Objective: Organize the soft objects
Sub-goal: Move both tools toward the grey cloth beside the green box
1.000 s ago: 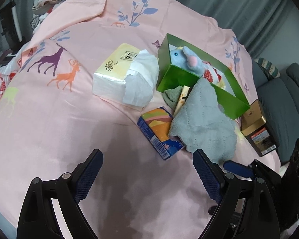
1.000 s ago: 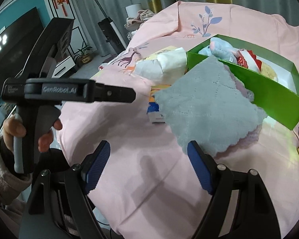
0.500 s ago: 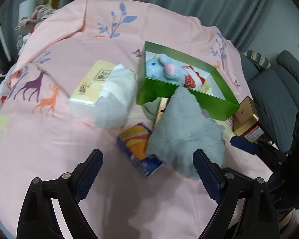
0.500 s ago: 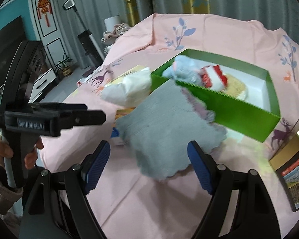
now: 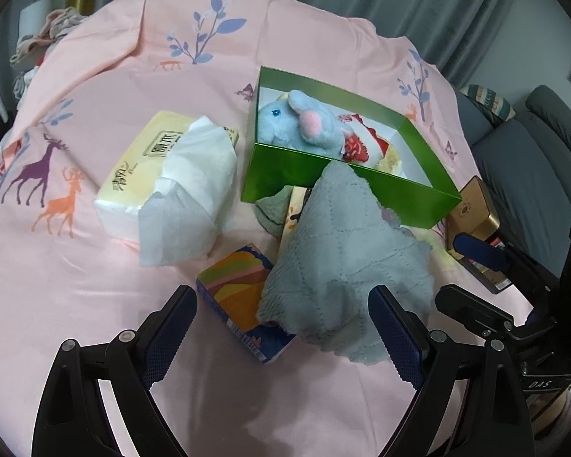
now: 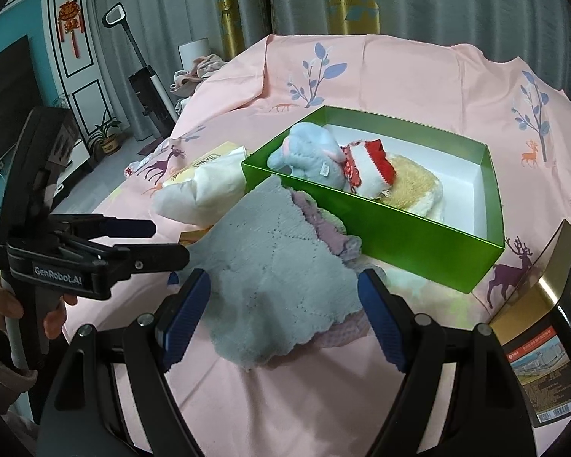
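On the pink sheet [image 5: 95, 304] a grey cloth [image 5: 346, 266] lies crumpled against the near wall of the green box [image 5: 281, 175], which holds a blue plush toy [image 5: 297, 125]. Only the left wrist view shows the colourful carton [image 5: 236, 297] half under the cloth, and the tissue pack [image 5: 171, 175] in full. Only the right wrist view shows a lilac cloth [image 6: 323, 224] beneath the grey one [image 6: 274, 278], and a hand [image 6: 3, 304] gripping the left gripper's handle. Both the left gripper [image 5: 281, 339] and right gripper [image 6: 285, 316] stand wide and empty above the cloth.
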`<state>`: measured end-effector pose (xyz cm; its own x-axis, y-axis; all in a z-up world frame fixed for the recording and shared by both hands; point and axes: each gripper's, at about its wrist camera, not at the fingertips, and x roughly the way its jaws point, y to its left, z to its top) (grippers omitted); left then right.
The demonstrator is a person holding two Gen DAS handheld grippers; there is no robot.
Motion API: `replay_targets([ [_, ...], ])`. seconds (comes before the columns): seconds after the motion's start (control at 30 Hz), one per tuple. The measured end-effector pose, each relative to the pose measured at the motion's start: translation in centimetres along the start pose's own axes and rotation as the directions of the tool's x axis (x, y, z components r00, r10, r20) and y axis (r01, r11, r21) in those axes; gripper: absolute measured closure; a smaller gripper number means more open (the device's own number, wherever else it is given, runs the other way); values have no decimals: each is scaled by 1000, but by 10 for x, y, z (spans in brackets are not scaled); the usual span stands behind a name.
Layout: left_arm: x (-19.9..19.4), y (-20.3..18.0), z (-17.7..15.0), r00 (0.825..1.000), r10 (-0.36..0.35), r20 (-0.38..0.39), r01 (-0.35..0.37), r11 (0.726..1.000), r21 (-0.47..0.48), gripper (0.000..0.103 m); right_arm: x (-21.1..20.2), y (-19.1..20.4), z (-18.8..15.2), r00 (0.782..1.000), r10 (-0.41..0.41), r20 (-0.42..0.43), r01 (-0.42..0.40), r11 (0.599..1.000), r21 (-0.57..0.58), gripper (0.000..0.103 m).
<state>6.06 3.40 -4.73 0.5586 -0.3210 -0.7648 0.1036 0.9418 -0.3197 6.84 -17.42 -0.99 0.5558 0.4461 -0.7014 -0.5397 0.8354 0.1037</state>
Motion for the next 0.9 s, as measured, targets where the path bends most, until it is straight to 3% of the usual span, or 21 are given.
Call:
replay_targets([
  [0.27,1,2,10,999,-40,21,40,999,0,11,-2,4,1,1000,-24,17,25,999,-29,23],
  [0.47,9,10,9,998,-68,6,68,996,-50,11,8,7,-1,1000,-19,-10,19,998,-59,23],
  [0.9,25,-16,6,993,-115,-31,117,992,54,11,35,-7,-15,996,-38,-83,36,999,-35,25],
])
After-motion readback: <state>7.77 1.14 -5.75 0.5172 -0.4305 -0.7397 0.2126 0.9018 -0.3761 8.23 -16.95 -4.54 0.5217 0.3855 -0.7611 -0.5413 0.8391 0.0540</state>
